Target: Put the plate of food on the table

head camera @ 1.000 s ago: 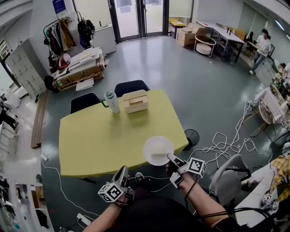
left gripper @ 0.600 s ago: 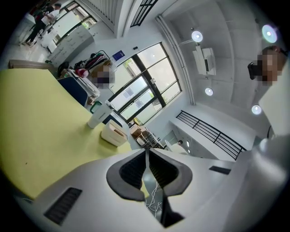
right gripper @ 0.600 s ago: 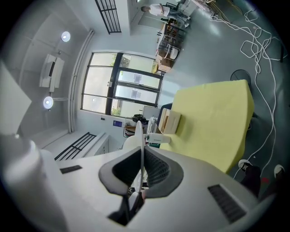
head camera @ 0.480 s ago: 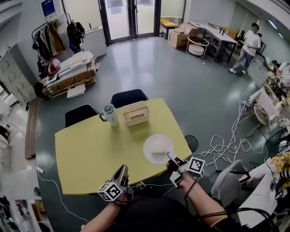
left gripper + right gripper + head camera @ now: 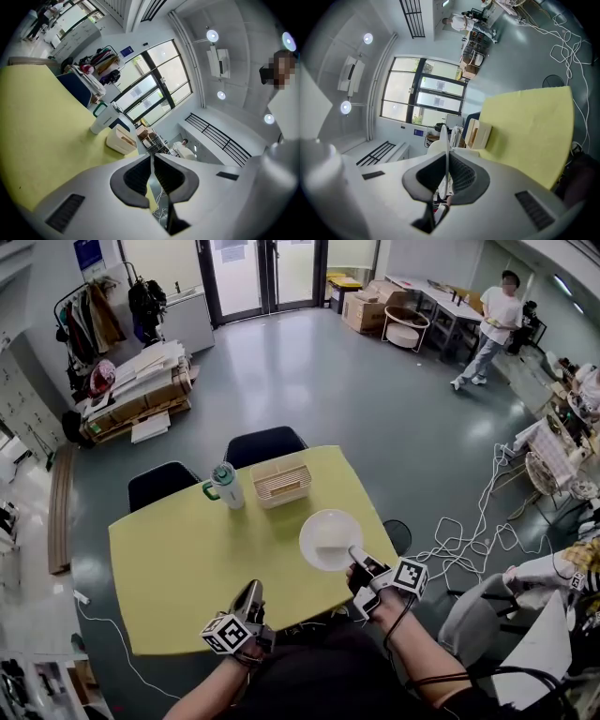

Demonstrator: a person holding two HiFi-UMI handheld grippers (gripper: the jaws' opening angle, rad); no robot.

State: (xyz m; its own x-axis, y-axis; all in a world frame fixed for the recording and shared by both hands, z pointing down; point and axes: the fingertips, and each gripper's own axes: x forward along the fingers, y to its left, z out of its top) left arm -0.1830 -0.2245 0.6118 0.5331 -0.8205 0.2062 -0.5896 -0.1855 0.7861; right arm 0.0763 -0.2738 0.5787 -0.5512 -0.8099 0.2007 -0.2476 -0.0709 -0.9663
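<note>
A white plate [image 5: 328, 538] with something pale on it hovers over the near right part of the yellow table [image 5: 187, 559]. My right gripper [image 5: 357, 557] is shut on its near right rim. In the right gripper view the plate's rim [image 5: 447, 138] runs edge-on between the black pads [image 5: 461, 176], which press on it. My left gripper [image 5: 251, 594] is at the table's near edge, left of the plate, shut and holding nothing. In the left gripper view its pads [image 5: 136, 177] meet in front of the table [image 5: 42, 136].
A white tumbler with a green lid [image 5: 228, 486] and a cream slatted box [image 5: 281, 481] stand at the table's far side. Two dark chairs [image 5: 267, 442] are tucked in behind it. Cables [image 5: 469, 531] and a fan [image 5: 397, 535] lie on the floor at right. A person [image 5: 492, 315] walks at the back right.
Both grippers have moved forward toward the table. The plate, earlier overhanging the table's near edge, is now fully over the tabletop. The person at the back has walked left.
</note>
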